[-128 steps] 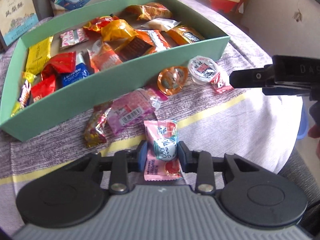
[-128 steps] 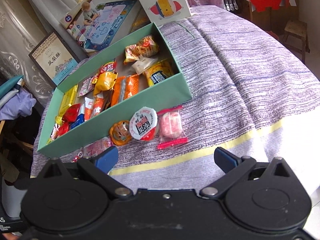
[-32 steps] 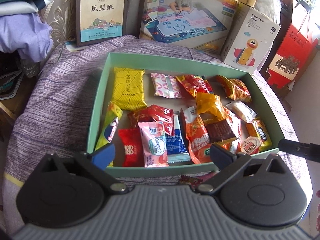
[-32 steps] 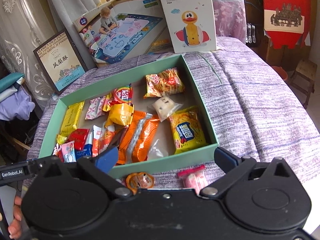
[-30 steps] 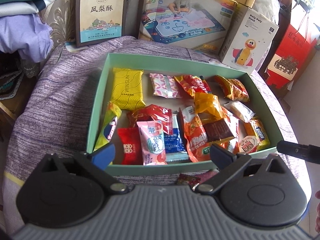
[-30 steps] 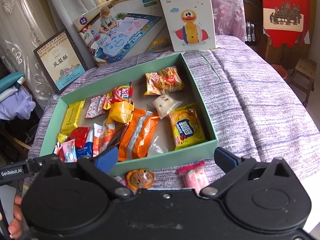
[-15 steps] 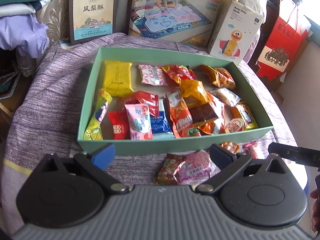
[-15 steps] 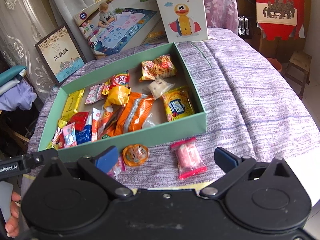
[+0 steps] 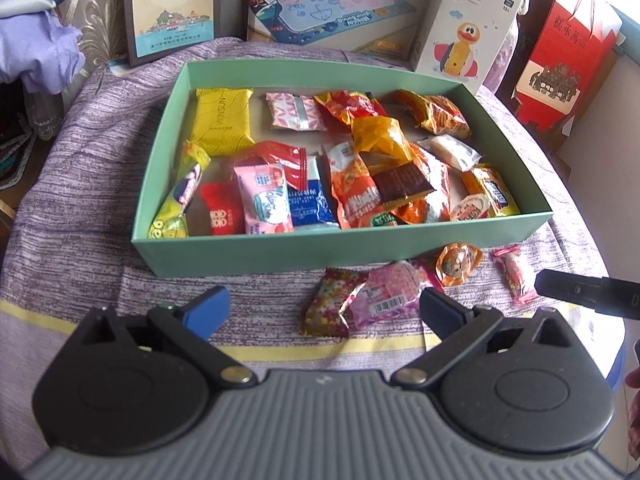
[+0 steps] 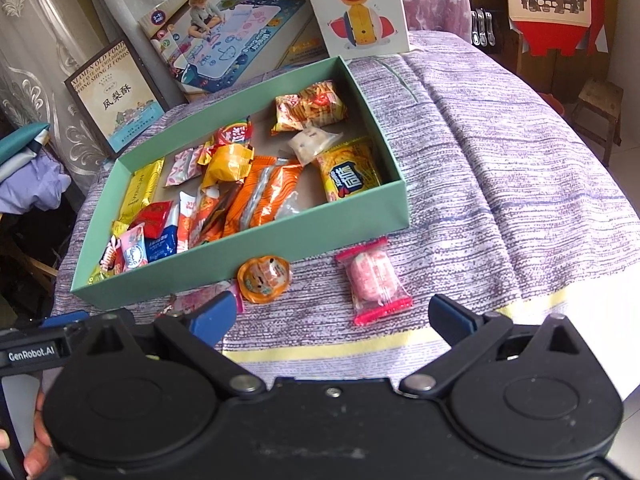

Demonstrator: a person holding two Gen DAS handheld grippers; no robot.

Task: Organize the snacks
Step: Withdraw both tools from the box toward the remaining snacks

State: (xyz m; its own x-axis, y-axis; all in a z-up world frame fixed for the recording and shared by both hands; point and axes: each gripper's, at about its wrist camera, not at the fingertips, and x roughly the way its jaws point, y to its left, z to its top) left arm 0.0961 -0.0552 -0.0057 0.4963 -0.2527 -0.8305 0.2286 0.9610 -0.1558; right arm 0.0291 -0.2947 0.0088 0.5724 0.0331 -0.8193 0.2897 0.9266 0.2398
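A green box (image 9: 340, 250) (image 10: 248, 256) on the purple cloth holds several snack packets, among them a pink packet (image 9: 266, 200) at its near left. In front of the box lie a gold-red candy (image 9: 330, 308), a pink barcode packet (image 9: 386, 294), an orange jelly cup (image 9: 458, 262) (image 10: 264, 274) and a pink wrapped sweet (image 9: 516, 276) (image 10: 374, 280). My left gripper (image 9: 320, 306) is open and holds nothing, hovering just before the gold-red candy. My right gripper (image 10: 334, 316) is open too, with the jelly cup and pink sweet ahead of its fingers.
Toy boxes, among them a duck box (image 9: 466, 28) (image 10: 358, 8), and a framed food box (image 9: 170, 8) stand behind the green box. A red carton (image 9: 564, 64) is at the right. The table edge curves away on the right, with a wooden stool (image 10: 598, 116) beyond.
Both grippers have drawn back from the box toward the near table edge, so the loose snacks in front of the box come into view. The pink packet and the white-lidded cup now lie inside the box.
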